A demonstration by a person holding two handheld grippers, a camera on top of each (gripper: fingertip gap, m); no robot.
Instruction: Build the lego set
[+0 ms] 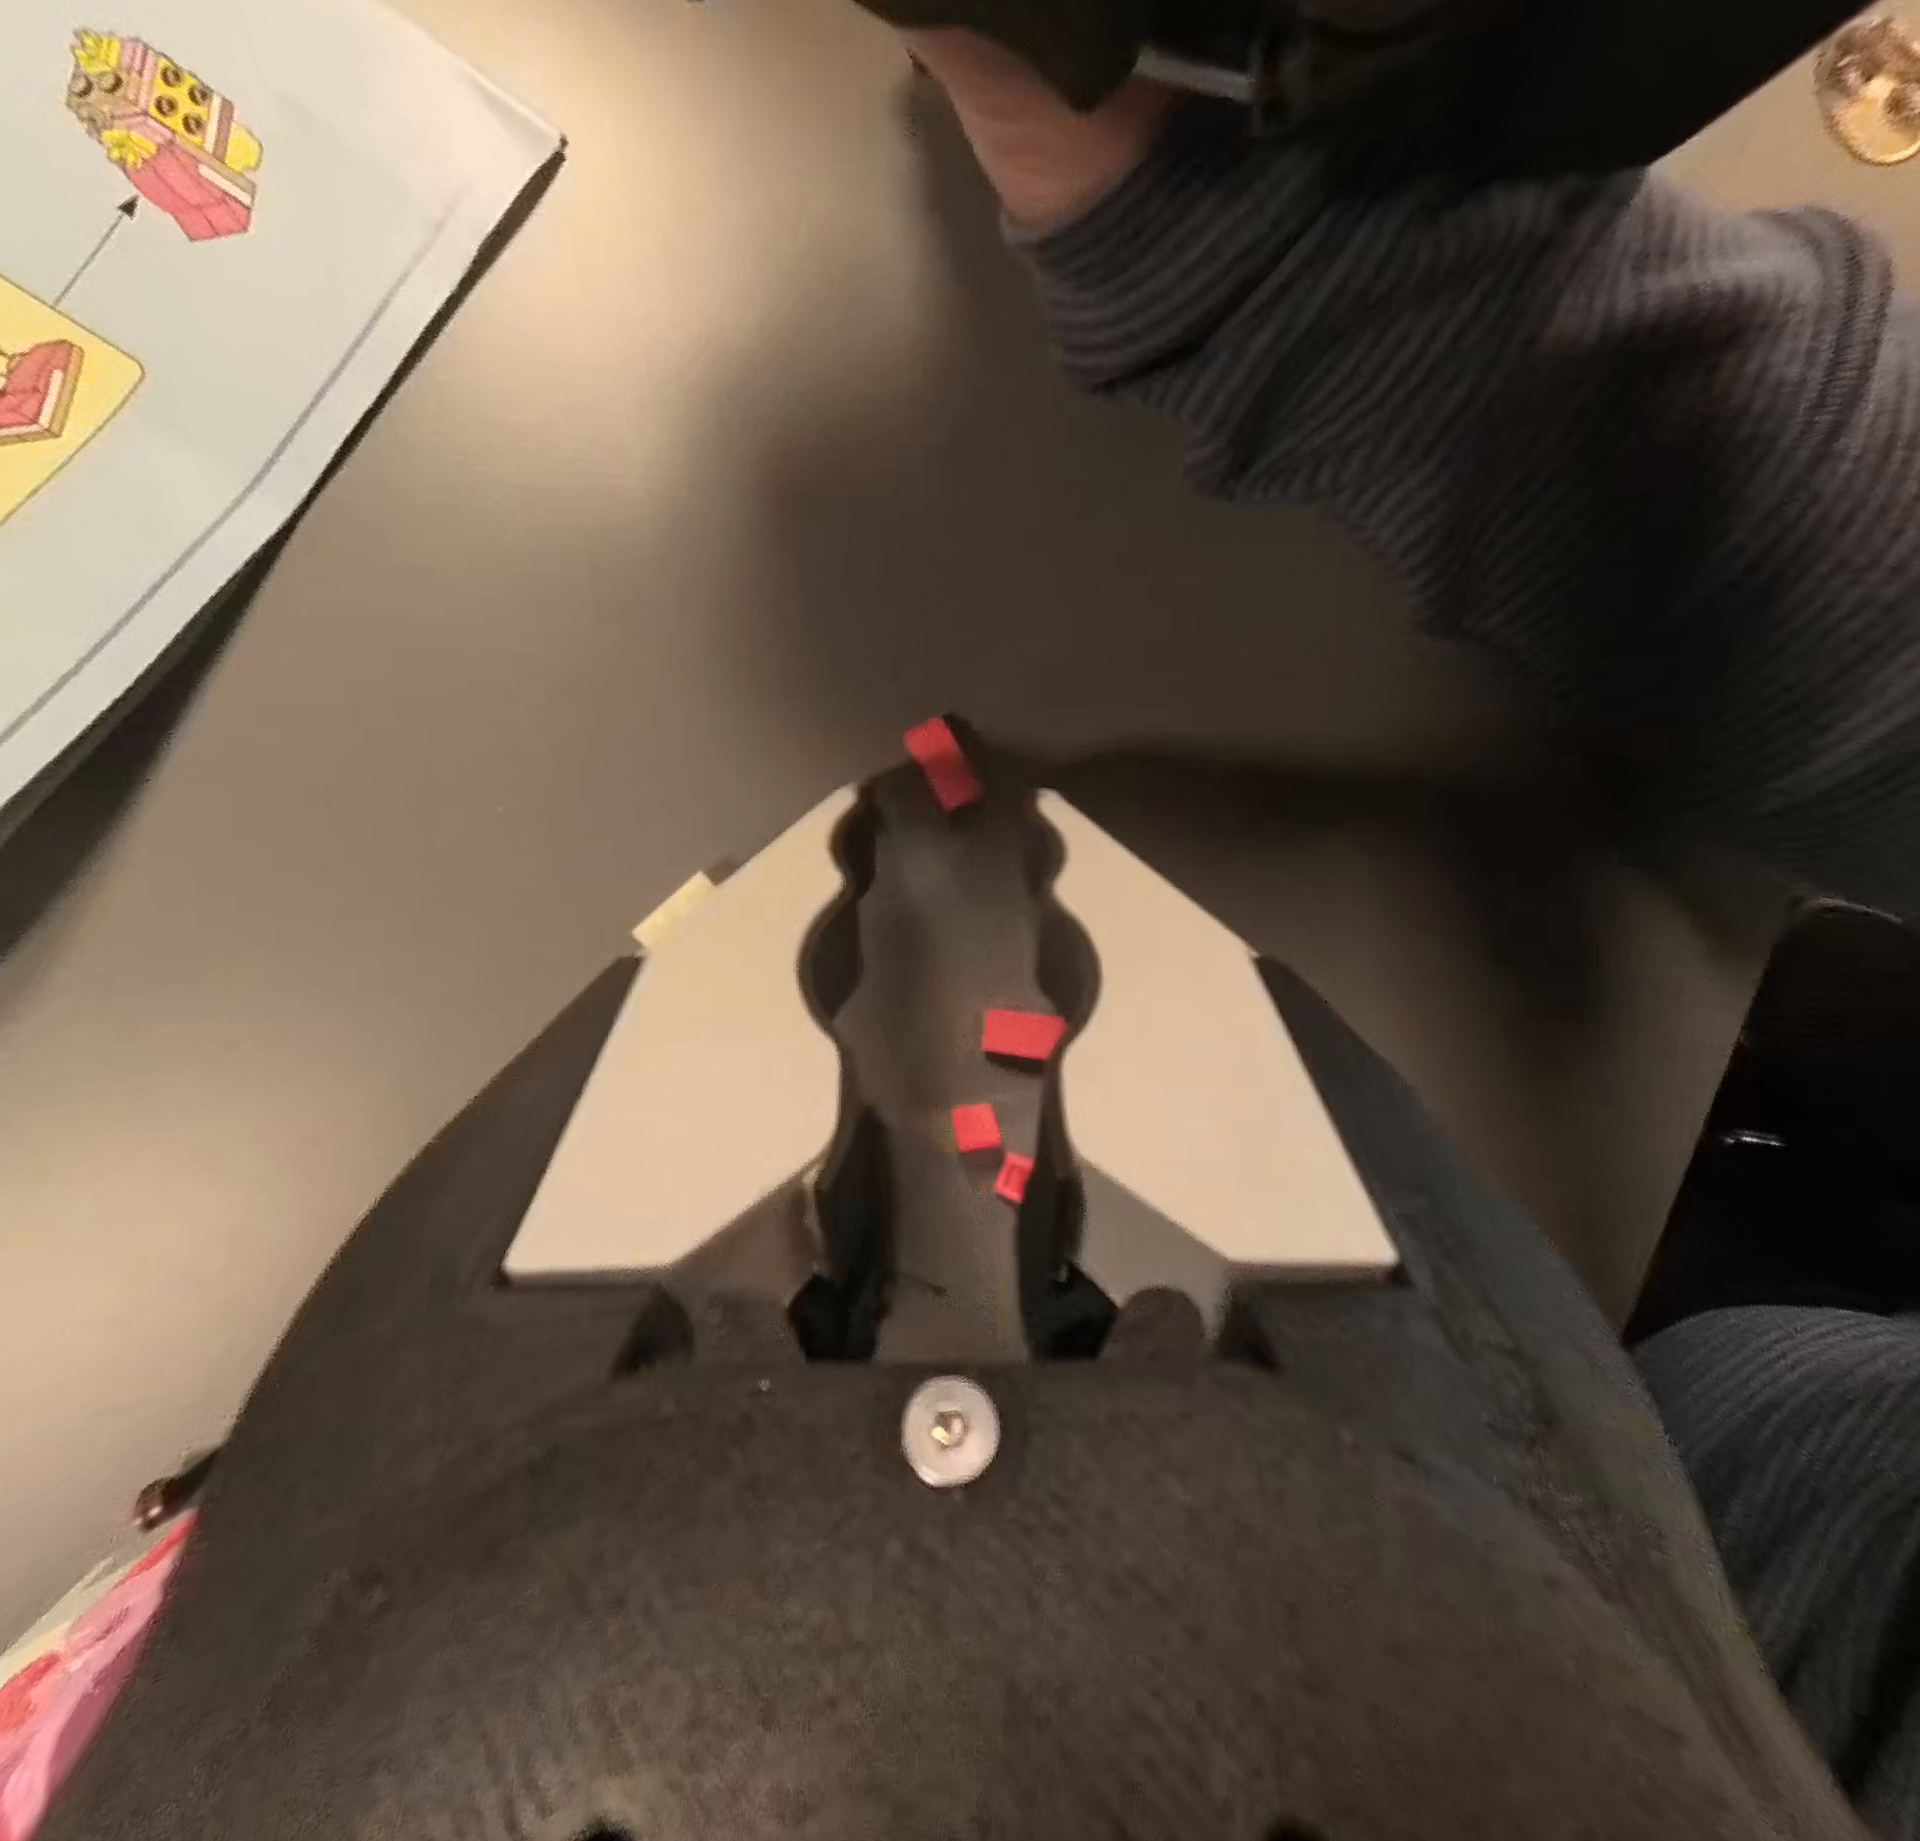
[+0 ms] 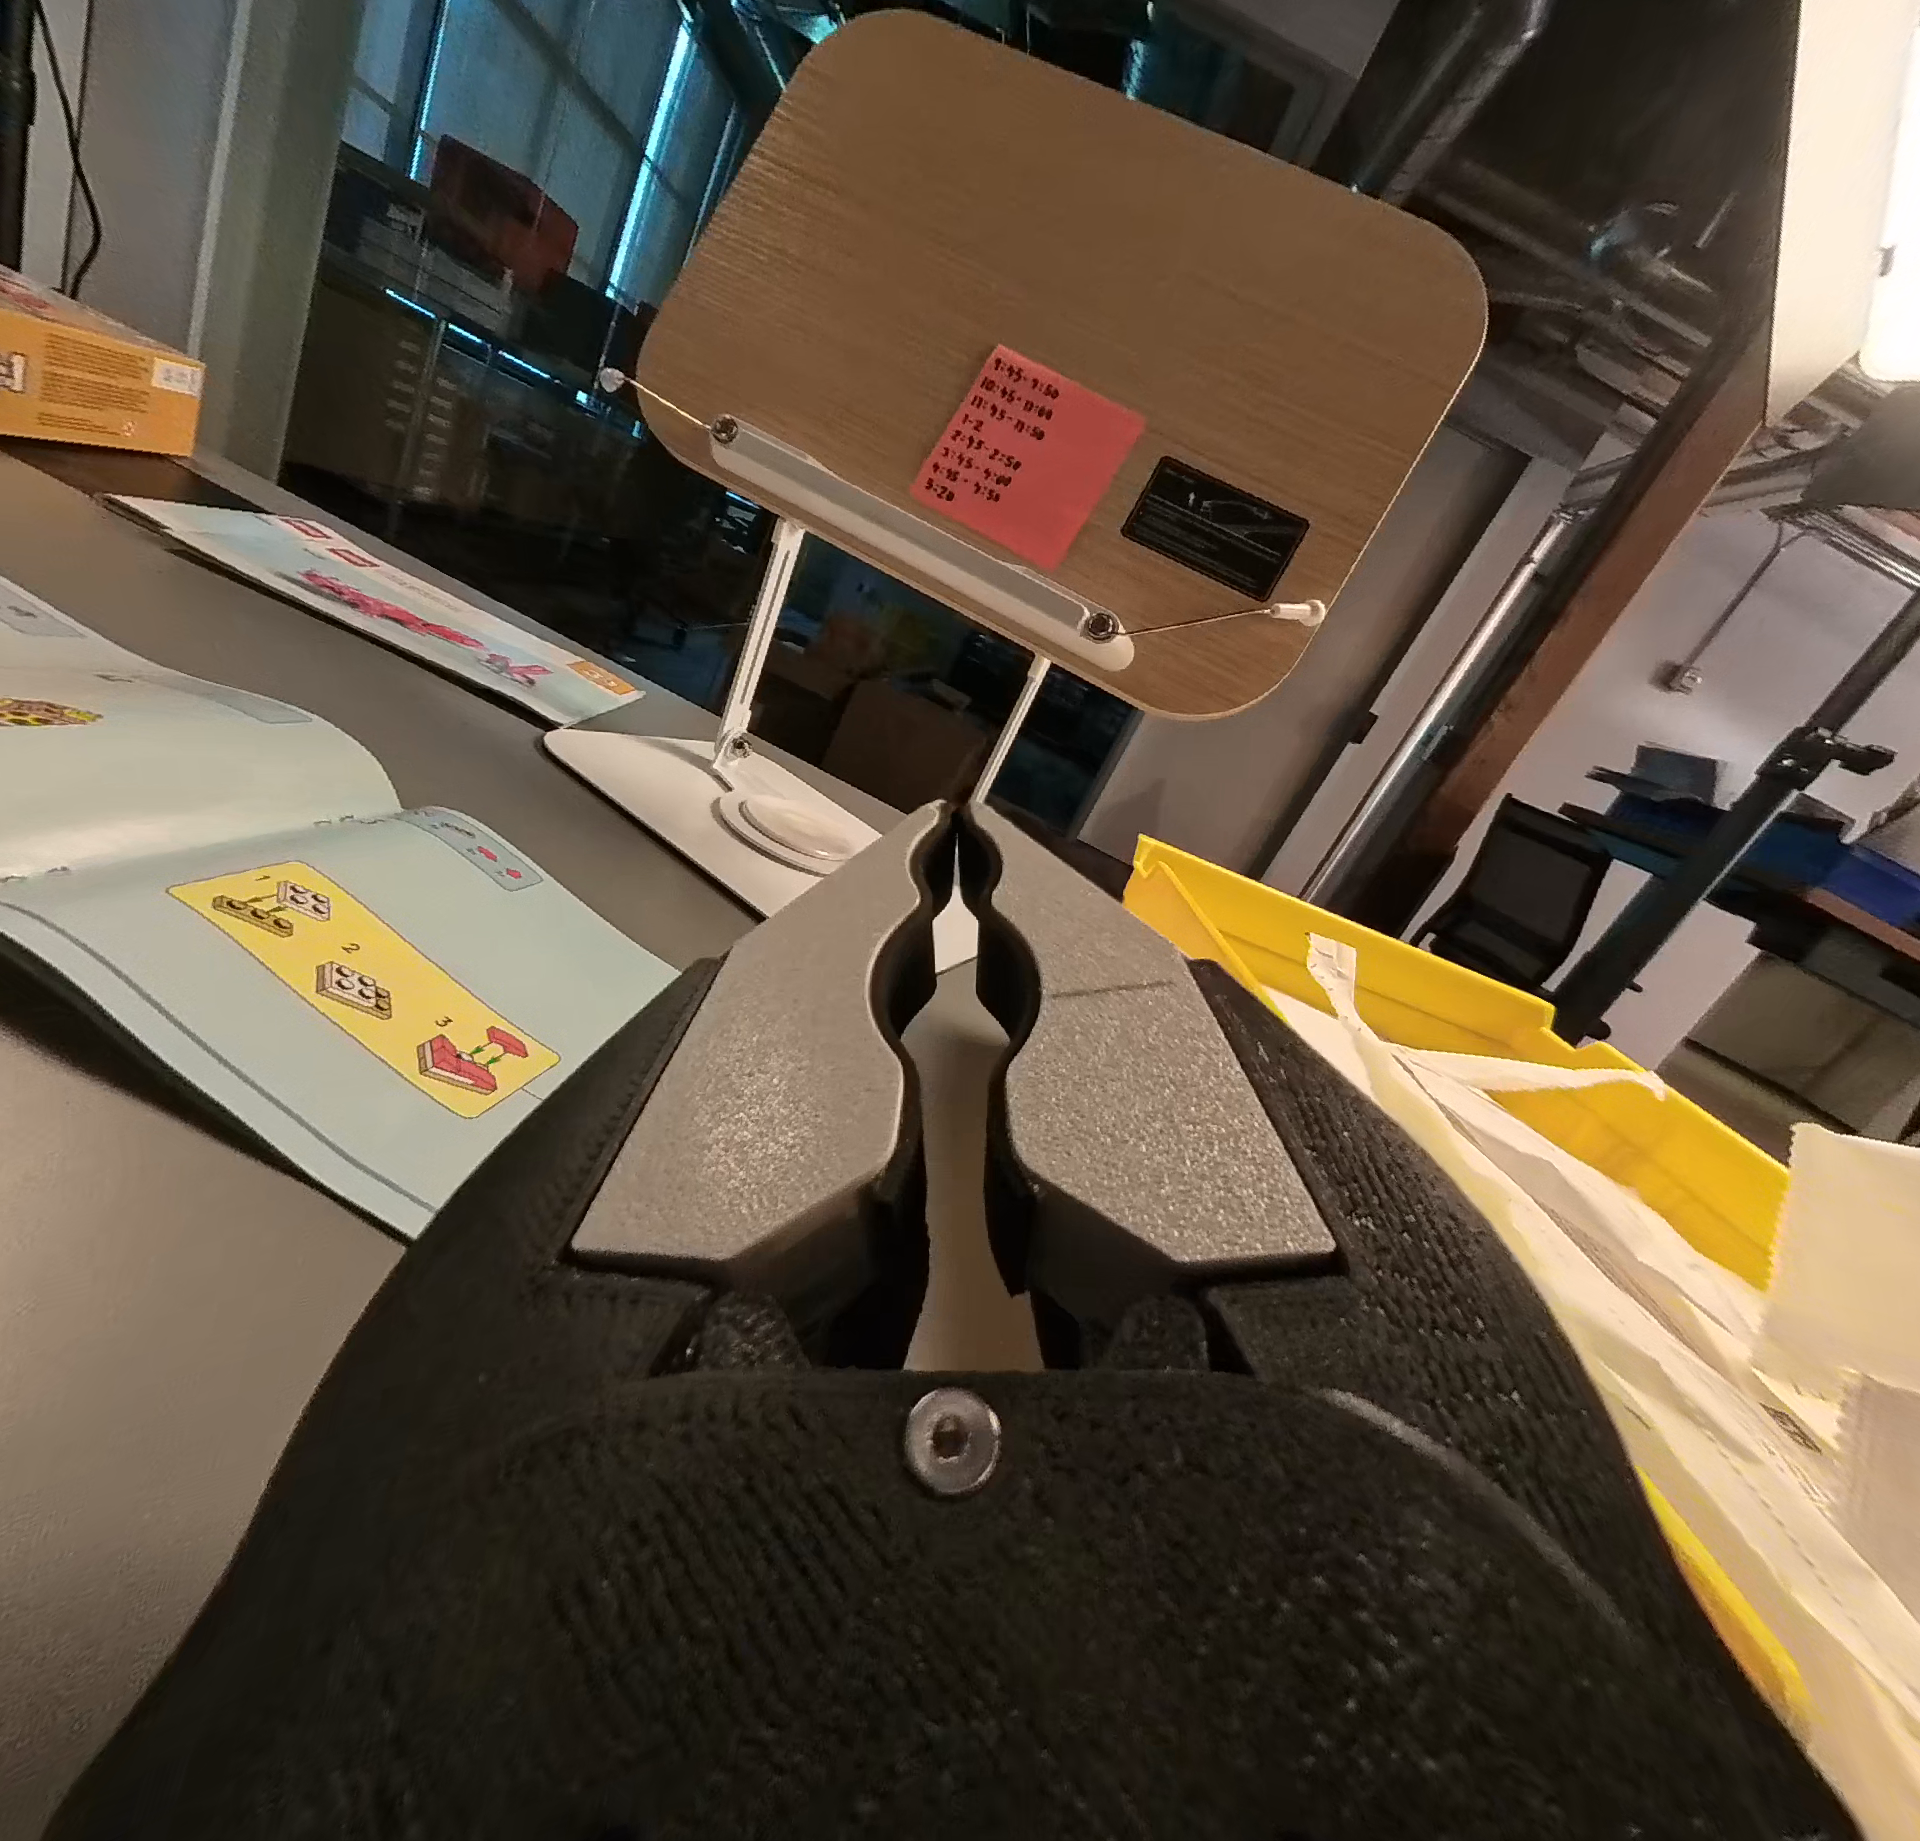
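Left gripper [image 1: 948,789] jaws parted, nearest a small red brick [image 1: 940,761] (light, stiff, slippery; grip flat sides) | right gripper [image 2: 954,812] jaws clenched, nothing between them.

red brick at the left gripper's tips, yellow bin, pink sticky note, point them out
red brick [image 1: 943,775], left wrist view, its top face
yellow bin [image 2: 1351,944], right wrist view, its far wall
pink sticky note [image 2: 1023,451], right wrist view, its centre
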